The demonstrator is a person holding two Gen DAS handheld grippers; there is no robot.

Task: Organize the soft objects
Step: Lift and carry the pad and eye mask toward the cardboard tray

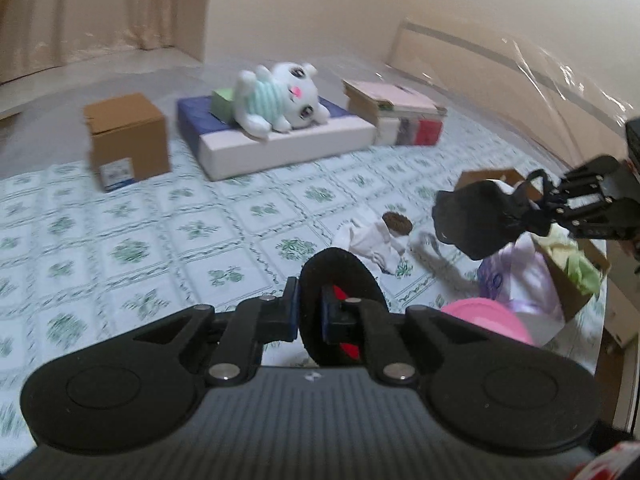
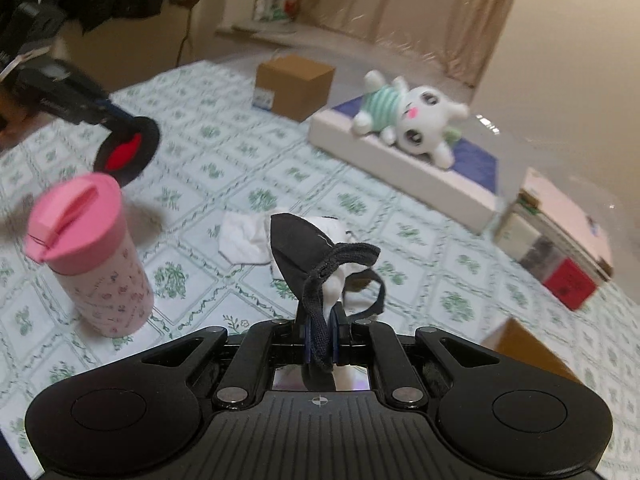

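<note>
Pinching a round black pad with a red patch [image 1: 340, 300], left gripper [image 1: 310, 312] — jaws pressed together on the pad's edge, pad standing upright between the fingers, held clear of the green-patterned cloth [image 1: 160, 232]. Seen from the right wrist view at 10 o'clock, hanging in the air above a pink lidded cup [image 2: 86, 256].

Clamped likewise on a black cloth mask [image 2: 304, 256], right gripper [image 2: 320, 340] — jaws closed on its elastic strap, the mask's body lifted ahead of the fingers at 12 o'clock. Seen from the left wrist view at 3 o'clock, dangling off the cloth.

Lay beneath and beyond the mask, a crumpled white cloth [image 2: 244, 236], on the patterned surface near centre. Stood at 4 o'clock in the left view, an open cardboard box [image 1: 576, 276] holding pale and green soft items, just beside the pink cup.

Lay farther back at 12 o'clock, a white plush toy in a striped green top [image 1: 280, 100], on its side atop a flat blue-and-white box [image 1: 288, 144]. Stood at 10 o'clock, a closed brown carton [image 1: 128, 140]; at 1 o'clock, a low stack of boxes [image 1: 396, 116].
</note>
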